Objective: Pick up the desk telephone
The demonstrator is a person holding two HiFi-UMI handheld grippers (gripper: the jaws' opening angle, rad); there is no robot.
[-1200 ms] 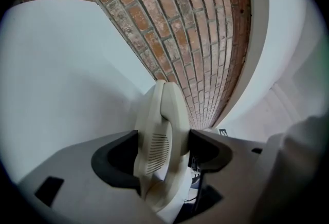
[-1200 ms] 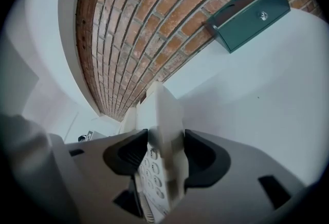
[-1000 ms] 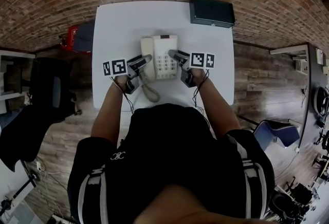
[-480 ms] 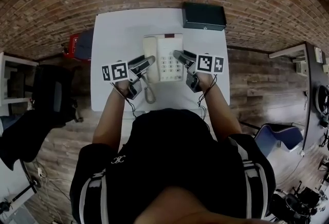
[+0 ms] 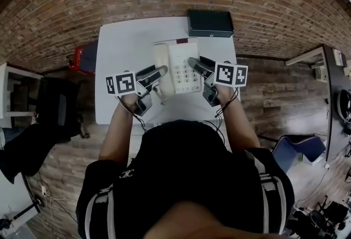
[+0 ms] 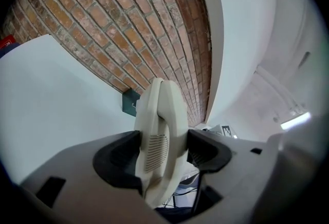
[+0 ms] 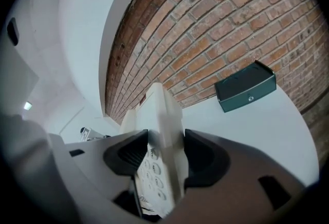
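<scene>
Left gripper (image 5: 157, 73) is clamped on the handset edge of the desk telephone (image 5: 184, 65), and the right gripper (image 5: 194, 63) on its keypad edge. Held between them, the phone has risen since a second ago, leaving the white table (image 5: 126, 40) below. The pick-up looks essentially done.

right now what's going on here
A person is holding a cream phone from both sides. The left hand-held gripper is shut on the edge with the handset, and the right hand-held gripper is shut on the edge by the keypad. The phone looks to be up off the white table, though that is hard to confirm. A dark green box sits at the table's far corner.
</scene>
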